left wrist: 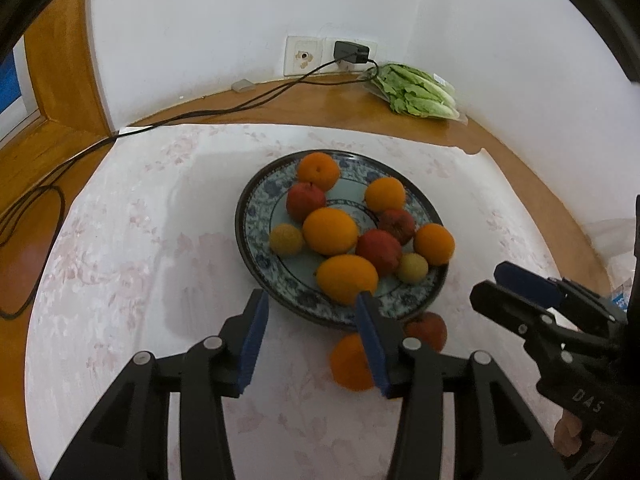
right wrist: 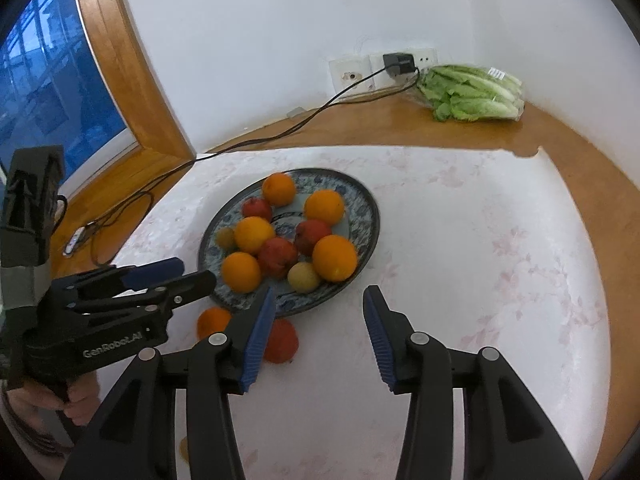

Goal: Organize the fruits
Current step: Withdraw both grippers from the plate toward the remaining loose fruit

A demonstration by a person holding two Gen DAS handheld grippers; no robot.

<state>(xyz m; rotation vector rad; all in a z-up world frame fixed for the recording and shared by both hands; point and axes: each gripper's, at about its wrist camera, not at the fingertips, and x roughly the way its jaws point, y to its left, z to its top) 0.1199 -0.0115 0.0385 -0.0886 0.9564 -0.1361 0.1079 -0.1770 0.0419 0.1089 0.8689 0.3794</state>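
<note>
Left gripper (left wrist: 312, 304) sits spread wide and holding nothing, its blue pads (left wrist: 252, 340) hanging just short of the plate's near rim. Right gripper (right wrist: 320, 300) is spread just as wide, nothing between its pads (right wrist: 380, 332), poised over bare cloth (right wrist: 480, 280) off the plate's right side. And in the left view that right gripper shows again at the right edge, from the side.

Two fruits lie off the plate, on the cloth by its near rim: a loose orange (right wrist: 214, 320) and a loose red fruit (right wrist: 282, 340) just beside it, apparently not touching. In the left view the loose orange sits partly behind the right-hand pad.

Now the plate (left wrist: 260, 216), blue-patterned, set about mid-cloth and carrying a crowd. Five oranges (left wrist: 330, 230) on it, three red fruits (left wrist: 378, 250) among them, and two small yellow fruits (left wrist: 286, 240), one at the left rim, one near the front. They're packed close, several touching.

Along the worktop's (right wrist: 360, 128) far edge, against the wall, a bag of lettuce (right wrist: 472, 94) lies toward the right corner. A black charger (right wrist: 398, 64) is plugged into the wall socket, its cable (right wrist: 260, 140) trailing across the wood past the cloth's far left corner to the left edge. A window (right wrist: 48, 100) shows at the left
</note>
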